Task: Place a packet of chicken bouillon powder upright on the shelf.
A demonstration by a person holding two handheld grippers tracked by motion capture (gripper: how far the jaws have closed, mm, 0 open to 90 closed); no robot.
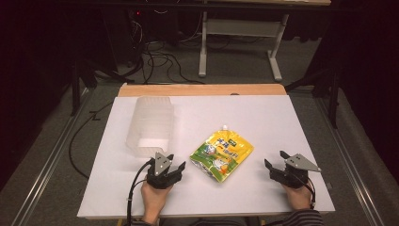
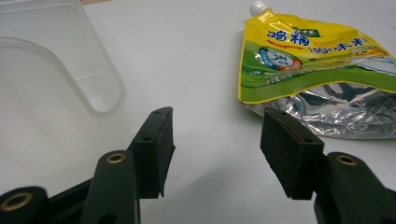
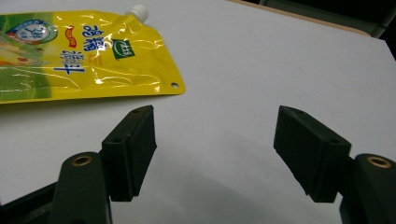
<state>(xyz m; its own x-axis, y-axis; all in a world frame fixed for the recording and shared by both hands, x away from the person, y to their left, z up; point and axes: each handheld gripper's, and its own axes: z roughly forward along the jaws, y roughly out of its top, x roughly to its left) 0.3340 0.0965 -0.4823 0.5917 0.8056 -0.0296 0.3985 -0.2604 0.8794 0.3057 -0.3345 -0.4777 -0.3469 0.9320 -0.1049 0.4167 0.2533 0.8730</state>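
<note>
A yellow and green spouted pouch (image 1: 221, 153) lies flat in the middle of the white table top (image 1: 263, 117), its white cap pointing away from me. A clear plastic container (image 1: 149, 125) lies on its side at the left, its opening toward me. My left gripper (image 1: 172, 168) rests near the front edge, just left of the pouch (image 2: 308, 60) and in front of the container (image 2: 60, 60), open and empty. My right gripper (image 1: 274, 162) rests to the right of the pouch (image 3: 79, 56), open with nothing between its fingers.
A wooden strip (image 1: 202, 89) borders the table's far edge. Beyond it are a desk frame (image 1: 240, 42) and cables (image 1: 160, 61) on the floor. Metal rails (image 1: 42, 160) run along both sides of the table.
</note>
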